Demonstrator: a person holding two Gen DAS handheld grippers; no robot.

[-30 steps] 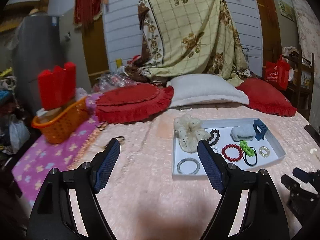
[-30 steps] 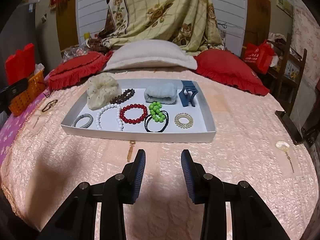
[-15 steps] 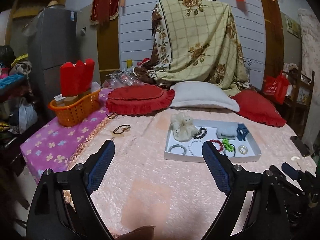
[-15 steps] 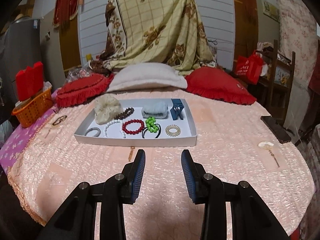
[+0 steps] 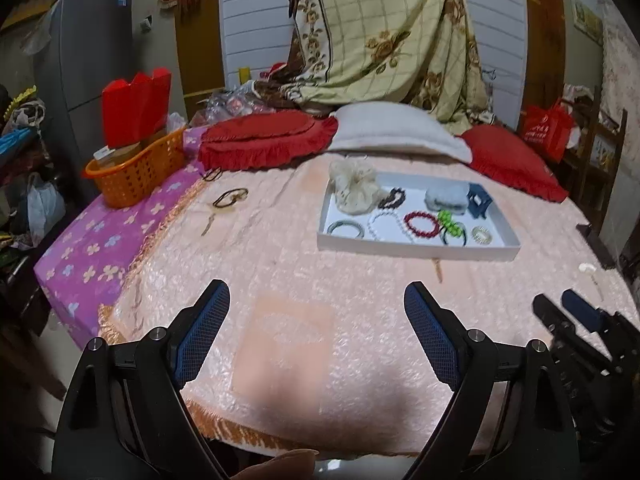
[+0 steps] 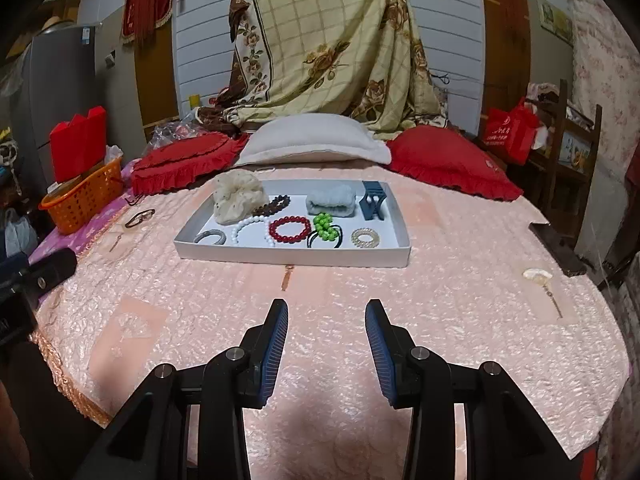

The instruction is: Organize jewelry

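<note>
A white tray (image 6: 296, 257) sits on the pink bedspread and also shows in the left wrist view (image 5: 416, 247). It holds a cream scrunchie (image 6: 238, 202), a red bead bracelet (image 6: 290, 229), a white bead bracelet (image 6: 250, 229), green beads (image 6: 325, 226), a blue hair claw (image 6: 373, 201) and other pieces. A dark bracelet (image 5: 230, 197) and a thin pin (image 5: 208, 224) lie loose left of the tray. A gold pendant (image 6: 286, 278) lies just in front of it. A shell hairpin (image 6: 538, 275) lies at the right. My left gripper (image 5: 316, 334) is wide open and empty. My right gripper (image 6: 326, 340) is open and empty.
An orange basket (image 5: 134, 170) with a red box stands on the purple cloth at the left. Red cushions (image 6: 448, 162) and a white pillow (image 6: 314, 140) line the far side. A dark wooden piece (image 6: 558, 246) sits at the right edge. The bed's front fringe is near.
Both grippers have pulled back from the tray toward the near edge of the bed, so the tray looks smaller. Both stay open and empty.
</note>
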